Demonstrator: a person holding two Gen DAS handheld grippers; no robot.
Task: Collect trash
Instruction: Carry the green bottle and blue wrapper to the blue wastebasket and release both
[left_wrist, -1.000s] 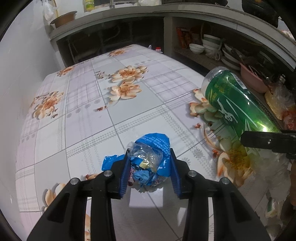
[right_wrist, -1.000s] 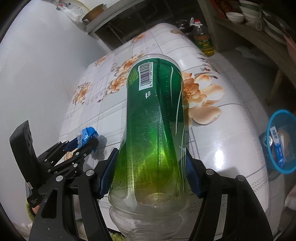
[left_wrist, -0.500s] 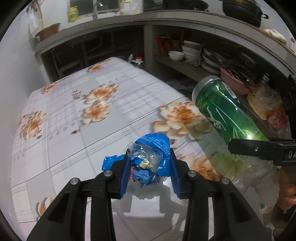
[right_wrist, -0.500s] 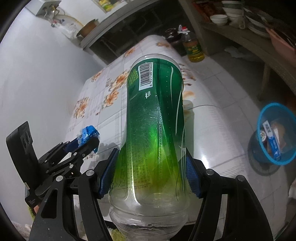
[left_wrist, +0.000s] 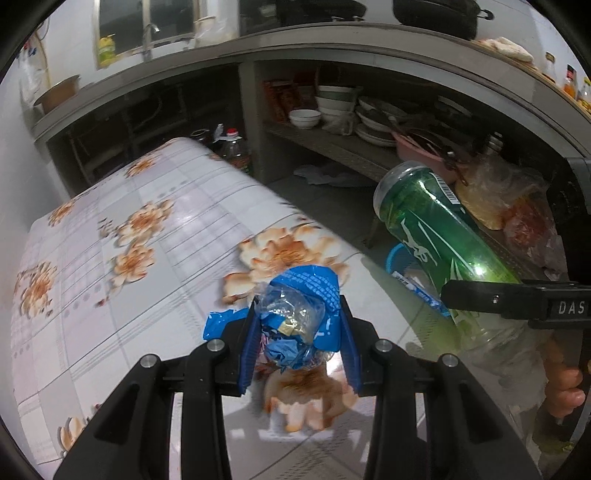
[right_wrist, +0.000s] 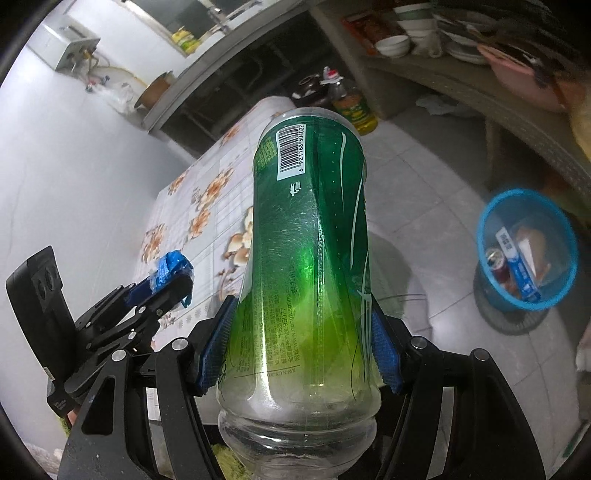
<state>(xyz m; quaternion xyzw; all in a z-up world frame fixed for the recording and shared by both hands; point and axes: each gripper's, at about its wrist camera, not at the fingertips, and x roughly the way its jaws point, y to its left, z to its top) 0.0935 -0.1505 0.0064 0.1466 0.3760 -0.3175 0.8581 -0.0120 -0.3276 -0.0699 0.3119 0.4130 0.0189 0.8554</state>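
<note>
Trash fills both of my grippers. My left gripper (left_wrist: 298, 341) is closed partway on a crumpled blue plastic wrapper bundled with clear film (left_wrist: 301, 317); the blue pads press into its sides, so the wad hangs between them above the floral oilcloth table (left_wrist: 110, 258) without touching it. I squeeze it at the middle, I judge, because loose film would slip out of any lighter pinch.

My right gripper (right_wrist: 299, 347) stands wider, its pads clamped on the lower body of an empty green-labelled clear plastic bottle (right_wrist: 310, 236). The bottle's base points away from me and its clear shoulder sits back near the camera. Gripping it across the broad, stiff part of its body keeps it from swinging; the walls look thin, so a harder squeeze could buckle them.

In the right wrist view the left gripper (right_wrist: 162, 291) shows just beside the bottle with its wrapper (right_wrist: 171, 266) pointing the same way, so both loads travel together.

A round blue plastic bin (right_wrist: 526, 249) stands on the grey tiled floor (right_wrist: 424, 184), beyond the table's edge and well apart from both grippers. It already holds a can and some flat packets. I judge this to be the carrying step: both pieces are picked up, neither is over the bin yet, and each must be brought above its rim before I let go.
</note>
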